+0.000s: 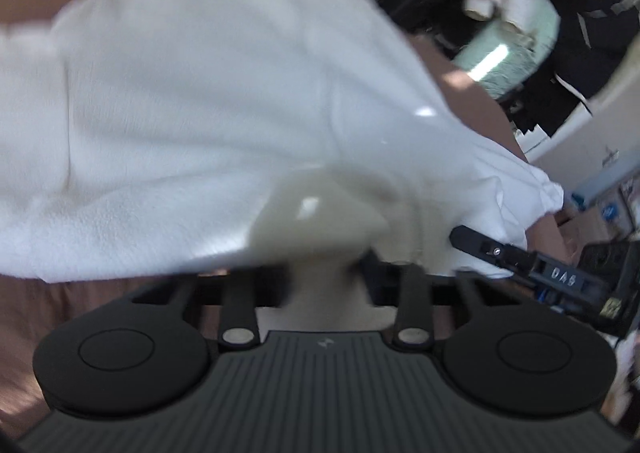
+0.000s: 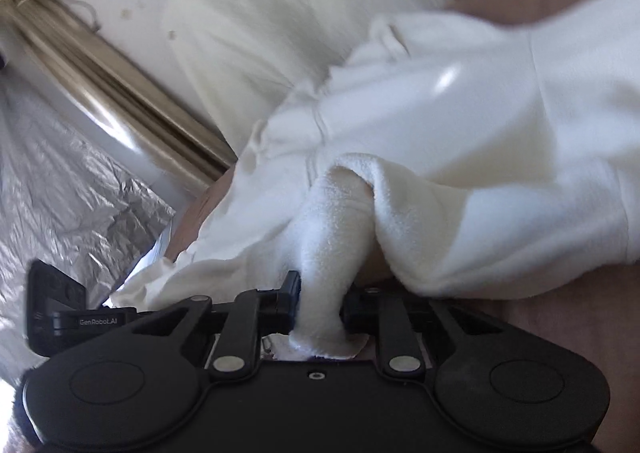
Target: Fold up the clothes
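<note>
R gripper (image 2: pixel 320 305) pinched on white garment (image 2: pixel 480 125)

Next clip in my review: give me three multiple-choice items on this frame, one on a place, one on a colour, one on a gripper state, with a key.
1. Where does the white fleecy garment lie?
A. on a brownish-pink bed surface
B. in a basket
C. on a hanger

2. What colour is the fabric pinched in the right gripper?
A. blue
B. white
C. black

3. How does the right gripper stand?
A. wide open, nothing in it
B. out of view
C. shut on a bunched fold of the garment

Key: 1 A, brownish-pink surface shows beneath the cloth's edges; 2 B, the pinched fold is white terry; 3 C, black fingers press a fold from both sides. The left gripper also seems shut on cloth, though blurred.
</note>
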Demonstrator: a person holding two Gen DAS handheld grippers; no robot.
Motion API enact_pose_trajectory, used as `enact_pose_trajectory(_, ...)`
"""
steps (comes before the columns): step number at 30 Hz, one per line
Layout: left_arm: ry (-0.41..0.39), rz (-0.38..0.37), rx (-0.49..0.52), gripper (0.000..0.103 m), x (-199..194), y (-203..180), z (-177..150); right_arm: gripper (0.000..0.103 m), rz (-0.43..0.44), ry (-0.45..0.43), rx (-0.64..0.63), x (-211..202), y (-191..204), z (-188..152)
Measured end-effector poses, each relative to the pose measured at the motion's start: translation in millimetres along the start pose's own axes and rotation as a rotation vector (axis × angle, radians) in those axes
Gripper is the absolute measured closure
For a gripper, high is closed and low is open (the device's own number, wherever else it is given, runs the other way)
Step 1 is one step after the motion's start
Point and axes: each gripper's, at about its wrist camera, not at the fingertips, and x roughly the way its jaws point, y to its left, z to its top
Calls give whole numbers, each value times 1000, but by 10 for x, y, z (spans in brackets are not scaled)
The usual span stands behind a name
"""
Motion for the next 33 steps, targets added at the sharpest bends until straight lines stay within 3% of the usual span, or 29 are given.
enact_pose_trajectory(4, -35, 1, -55, 85, -202, 8, -100, 83, 48, 20, 9, -165, 129, -15)
enact_pose_trajectory(7, -44, 23, -50, 85, -342, -26, -201, 84, 24, 63, -6, -279, 220, -82)
enact_pose_trajectory(10, -68, 76, -35, 85, -499, -117, -296, 87, 11, 49, -29, -384, 324, -122)
enact_pose_trajectory(14, -218, 191, 13, 94, -889, -354, -336, 87, -9, -36, -135, -531, 626, -59)
enact_pose_trajectory(17, -302, 213, 51, 100, -1235, -509, -364, 87, -12, -62, -208, -633, 827, 6)
enact_pose_trajectory(20, -255, 209, 25, 100, -1270, -504, -465, 87, -75, 33, -226, -570, 780, -45)
enact_pose_trajectory(23, -129, 258, -27, 99, -983, -370, -596, 88, -121, 126, -172, -457, 618, -137)
enact_pose_trajectory(26, -39, 252, -99, 98, -713, -156, -677, 88, -160, 181, -134, -387, 500, -208)
enact_pose_trajectory(28, -17, 241, -132, 93, -668, -79, -682, 88, -186, 218, -108, -341, 421, -254)
enact_pose_trajectory(30, -7, 237, -149, 82, -656, -41, -675, 87, -209, 251, -84, -301, 350, -295)
enact_pose_trajectory(32, -23, 245, -143, 56, -673, -51, -672, 84, -205, 253, -70, -316, 332, -295)
enact_pose_trajectory(33, -27, 249, -140, 53, -675, -59, -673, 77, -202, 254, -55, -325, 306, -299)
